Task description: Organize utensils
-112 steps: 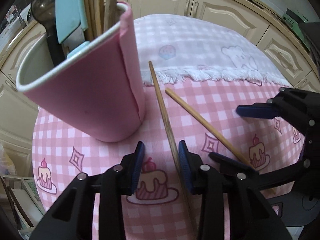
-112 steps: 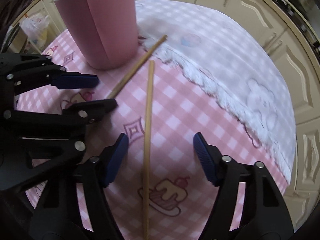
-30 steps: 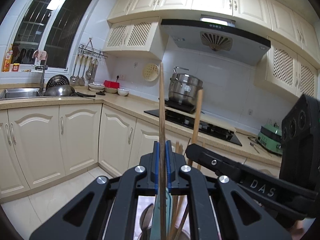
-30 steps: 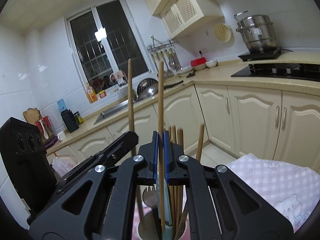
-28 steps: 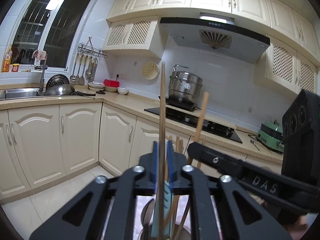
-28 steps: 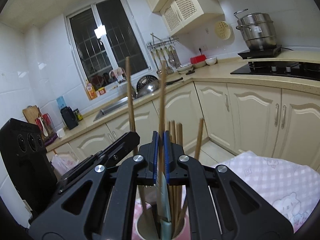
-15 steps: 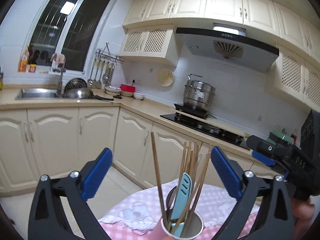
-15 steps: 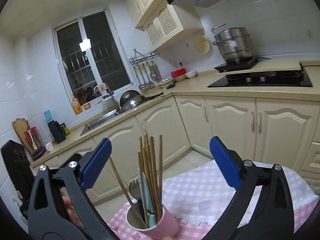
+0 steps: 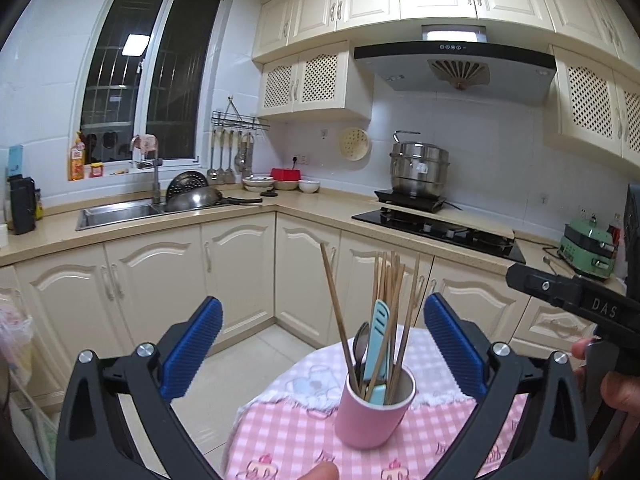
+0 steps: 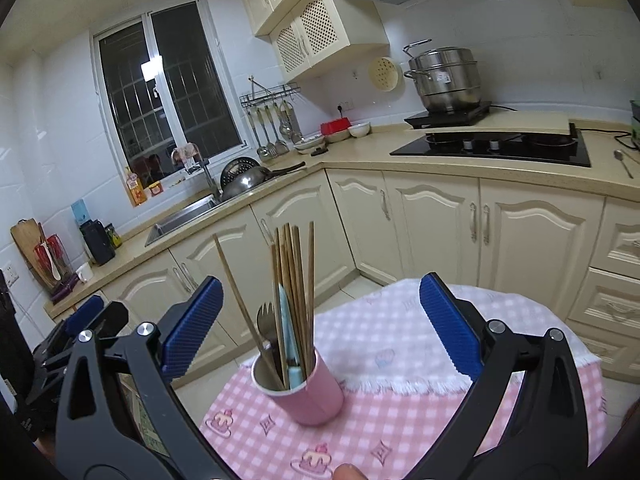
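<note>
Both tongs, left (image 9: 318, 344) and right (image 10: 318, 326), stand wide and empty, above and back from the pink cup (image 9: 374, 414) on the desk (image 9: 288, 432). Chopsticks (image 9: 390, 308) stand inside the cup. Withdraw clear of their leaning tips.
</note>
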The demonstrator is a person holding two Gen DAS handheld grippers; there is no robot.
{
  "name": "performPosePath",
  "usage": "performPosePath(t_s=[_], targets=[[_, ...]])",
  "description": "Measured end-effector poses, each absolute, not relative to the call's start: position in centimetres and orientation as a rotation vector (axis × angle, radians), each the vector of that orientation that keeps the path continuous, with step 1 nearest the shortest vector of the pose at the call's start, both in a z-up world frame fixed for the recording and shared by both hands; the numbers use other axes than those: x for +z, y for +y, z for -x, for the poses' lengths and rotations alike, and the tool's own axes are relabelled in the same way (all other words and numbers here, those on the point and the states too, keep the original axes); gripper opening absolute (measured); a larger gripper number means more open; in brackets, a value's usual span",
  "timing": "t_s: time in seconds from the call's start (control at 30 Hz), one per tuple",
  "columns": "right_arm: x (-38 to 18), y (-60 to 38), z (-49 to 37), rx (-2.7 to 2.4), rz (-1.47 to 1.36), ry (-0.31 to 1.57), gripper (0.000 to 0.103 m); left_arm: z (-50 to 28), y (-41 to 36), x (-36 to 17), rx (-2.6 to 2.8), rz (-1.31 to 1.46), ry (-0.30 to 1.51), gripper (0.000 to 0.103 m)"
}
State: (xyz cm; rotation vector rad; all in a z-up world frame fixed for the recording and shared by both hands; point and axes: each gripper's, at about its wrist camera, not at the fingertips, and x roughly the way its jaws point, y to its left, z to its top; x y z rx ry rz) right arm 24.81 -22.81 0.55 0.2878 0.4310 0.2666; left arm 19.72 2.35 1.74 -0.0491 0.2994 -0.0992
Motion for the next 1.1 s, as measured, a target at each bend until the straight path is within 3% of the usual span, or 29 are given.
performPosePath(t_s=[1.1], targets=[[1.5,-19.8,-11.7,0.149,-0.117,0.379,0.097,-6.5,2.2,3.9,-0.018,0.022,0.288,0.099]])
